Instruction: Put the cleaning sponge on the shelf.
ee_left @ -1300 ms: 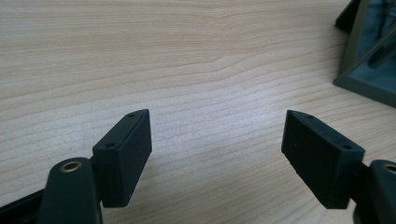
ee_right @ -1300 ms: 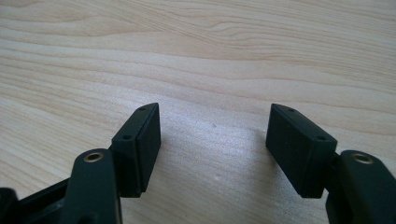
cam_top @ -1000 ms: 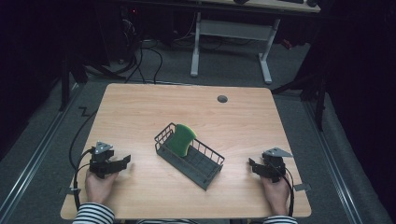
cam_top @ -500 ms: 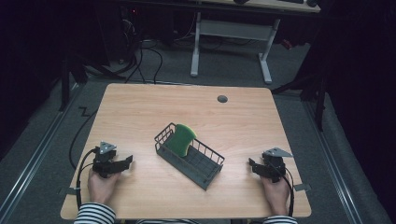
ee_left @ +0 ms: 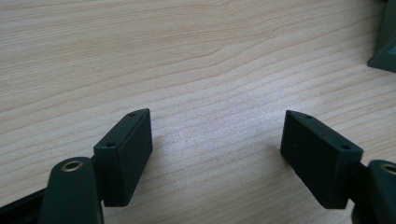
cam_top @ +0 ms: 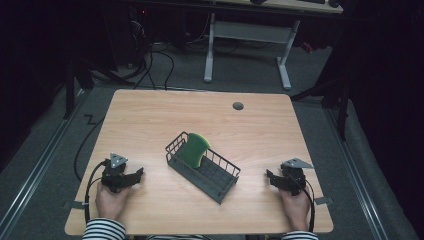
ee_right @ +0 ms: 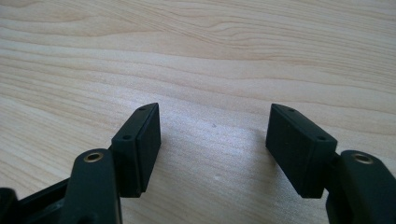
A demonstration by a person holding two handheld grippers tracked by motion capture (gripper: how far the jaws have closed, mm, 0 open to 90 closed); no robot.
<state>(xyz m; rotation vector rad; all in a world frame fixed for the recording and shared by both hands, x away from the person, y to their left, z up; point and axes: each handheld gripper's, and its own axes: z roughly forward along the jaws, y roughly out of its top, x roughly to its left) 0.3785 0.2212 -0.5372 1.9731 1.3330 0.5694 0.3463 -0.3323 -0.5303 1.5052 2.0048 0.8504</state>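
Both tools are resting on the bench (cam_top: 150, 125), jaws gaping and gripping nothing: the left tool (cam_top: 139, 174) and the right tool (cam_top: 270, 177). Between them, a green sponge (cam_top: 193, 149) is leaning inside the wire basket (cam_top: 220, 176).

We see bare wood between each gripper and the wire basket (cam_top: 220, 176), which sits at an angle in the middle of the table (cam_top: 150, 120) and is the one real obstacle. A green sponge (cam_top: 193, 149) stands up from its far left end, above the rim. The left gripper (cam_top: 136, 176) and right gripper (cam_top: 270, 176) rest near the front edge, jaws apart with bare table between them. The far half of the table offers free passage apart from a small grey grommet (cam_top: 238, 106)
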